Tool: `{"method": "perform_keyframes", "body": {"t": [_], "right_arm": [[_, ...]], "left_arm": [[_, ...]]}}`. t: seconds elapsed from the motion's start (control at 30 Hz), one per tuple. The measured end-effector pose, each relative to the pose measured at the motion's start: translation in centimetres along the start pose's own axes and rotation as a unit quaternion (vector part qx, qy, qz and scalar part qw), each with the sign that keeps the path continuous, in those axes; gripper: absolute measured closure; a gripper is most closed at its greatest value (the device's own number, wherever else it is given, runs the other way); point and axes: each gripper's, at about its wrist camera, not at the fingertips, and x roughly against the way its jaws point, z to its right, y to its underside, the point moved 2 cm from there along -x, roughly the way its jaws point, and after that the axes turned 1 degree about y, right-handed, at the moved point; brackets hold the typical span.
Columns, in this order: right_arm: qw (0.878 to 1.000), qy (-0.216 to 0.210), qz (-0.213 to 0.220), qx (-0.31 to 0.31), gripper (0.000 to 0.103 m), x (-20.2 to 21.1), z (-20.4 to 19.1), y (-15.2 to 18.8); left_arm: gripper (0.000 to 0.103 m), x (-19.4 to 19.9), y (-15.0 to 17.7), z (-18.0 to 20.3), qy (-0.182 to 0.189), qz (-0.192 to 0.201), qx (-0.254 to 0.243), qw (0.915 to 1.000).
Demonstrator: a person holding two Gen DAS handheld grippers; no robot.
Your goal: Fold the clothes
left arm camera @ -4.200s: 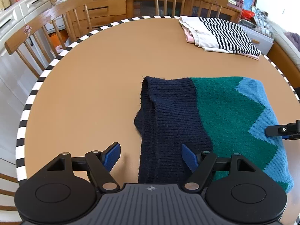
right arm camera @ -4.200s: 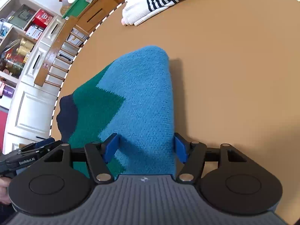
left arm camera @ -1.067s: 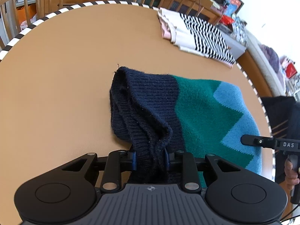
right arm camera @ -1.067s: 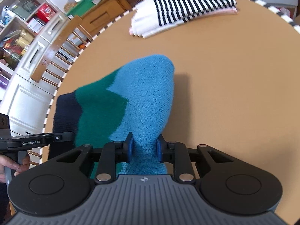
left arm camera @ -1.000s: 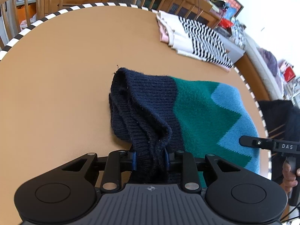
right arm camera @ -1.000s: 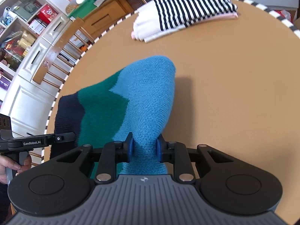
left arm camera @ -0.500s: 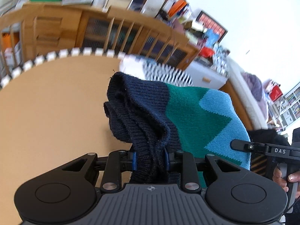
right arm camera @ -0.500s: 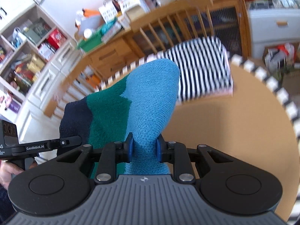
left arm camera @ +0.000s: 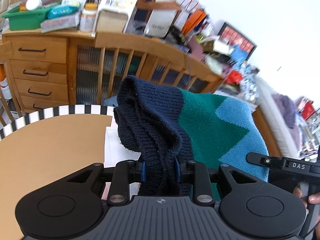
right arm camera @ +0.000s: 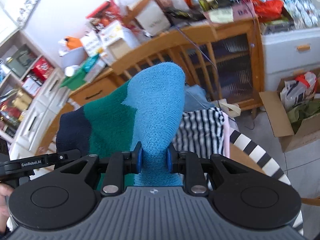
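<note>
**Sweater pinched at both ends, above the table**

Our left gripper point(left arm camera: 159, 169) has its blue pads clamped on the bunched navy ribbed end of the folded navy, green and light-blue knitted sweater point(left arm camera: 204, 128). Our right gripper point(right arm camera: 153, 159) is clamped on the light-blue end. The sweater hangs between them, off the round tan table with a black-and-white striped rim point(left arm camera: 50, 140).

Left view only: bare tabletop on the left, and a white folded edge under the sweater; the striped pattern is hidden here. Right view only: the folded black-and-white striped garment point(right arm camera: 202, 130) lying below the sweater near the table rim, and floor tiles with a cardboard box point(right arm camera: 290, 120). Both show the wooden sideboard point(left arm camera: 40, 70), cluttered, partly blurred.
</note>
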Motion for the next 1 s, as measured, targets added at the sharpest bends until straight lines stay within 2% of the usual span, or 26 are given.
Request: {"method": "perform_keyframes", "body": {"t": [0.13, 0.17, 0.2, 0.23, 0.27, 0.3, 0.4, 0.5, 0.57, 0.6, 0.7, 0.73, 0.8, 0.87, 0.93, 0.97, 1.0], "right_arm": [[0.999, 0.011, -0.017, -0.038, 0.080, -5.6, 4.0, 0.2], [0.999, 0.022, -0.018, -0.046, 0.079, -6.6, 5.0, 0.7], [0.998, 0.036, -0.017, -0.051, 0.077, -7.5, 6.0, 1.1], [0.997, 0.041, -0.019, -0.057, 0.073, -8.1, 6.8, 1.5], [0.997, 0.040, -0.023, -0.066, 0.067, -8.6, 7.6, 2.1], [0.996, 0.037, -0.025, -0.074, 0.060, -8.9, 8.2, 2.6], [0.996, 0.025, -0.014, -0.080, 0.053, -9.2, 9.3, 3.4], [0.995, 0.026, -0.006, -0.097, 0.051, -9.1, 9.4, 3.6], [0.994, 0.025, 0.005, -0.103, 0.055, -7.8, 9.0, 3.5], [0.996, 0.028, 0.022, -0.085, 0.058, -6.6, 8.3, 3.6], [0.996, 0.038, 0.085, 0.010, 0.065, -2.8, 5.5, 4.6], [0.994, 0.037, 0.090, 0.045, 0.065, -2.3, 4.3, 5.4], [0.990, 0.033, 0.085, 0.104, 0.065, -2.1, 2.0, 7.2], [0.986, 0.043, 0.070, 0.144, 0.065, -3.3, 0.4, 9.1], [0.982, 0.071, 0.051, 0.166, 0.065, -5.1, -0.2, 10.8], [0.981, 0.084, 0.047, 0.171, 0.067, -5.8, -0.2, 11.4], [0.979, 0.094, 0.043, 0.175, 0.073, -6.7, 0.1, 11.9]], "left_arm": [[0.075, -6.8, 0.5, -2.1, -0.018, -0.026, 0.019, 0.9993], [0.074, -8.2, 0.8, -2.6, -0.034, -0.033, 0.016, 0.9987], [0.072, -9.5, 1.1, -3.1, -0.052, -0.041, 0.011, 0.9978], [0.068, -10.2, 1.4, -3.7, -0.054, -0.045, 0.018, 0.9974], [0.062, -10.7, 1.7, -4.3, -0.051, -0.046, 0.029, 0.9972], [0.061, -11.2, 2.0, -4.9, -0.048, -0.047, 0.040, 0.9970], [0.057, -10.9, 2.0, -5.7, -0.037, -0.048, 0.051, 0.9969], [0.054, -10.4, 1.9, -6.5, -0.026, -0.049, 0.059, 0.9967], [0.054, -9.4, 1.8, -6.8, -0.028, -0.043, 0.057, 0.9971], [0.055, -7.9, 1.9, -6.6, -0.041, -0.026, 0.041, 0.9980], [0.077, -3.0, 2.7, -5.1, -0.084, 0.032, -0.016, 0.9958], [0.081, -1.9, 3.2, -4.3, -0.078, 0.047, -0.032, 0.9953], [0.078, -1.1, 5.0, -2.2, -0.042, 0.067, -0.066, 0.9947], [0.078, -2.2, 6.9, -0.3, -0.038, 0.062, -0.101, 0.9922], [0.082, -4.6, 8.6, 0.2, -0.060, 0.033, -0.116, 0.9908], [0.085, -5.9, 9.5, 0.3, -0.073, 0.017, -0.122, 0.9897], [0.085, -6.5, 10.2, 0.2, -0.080, 0.019, -0.122, 0.9891]]}}
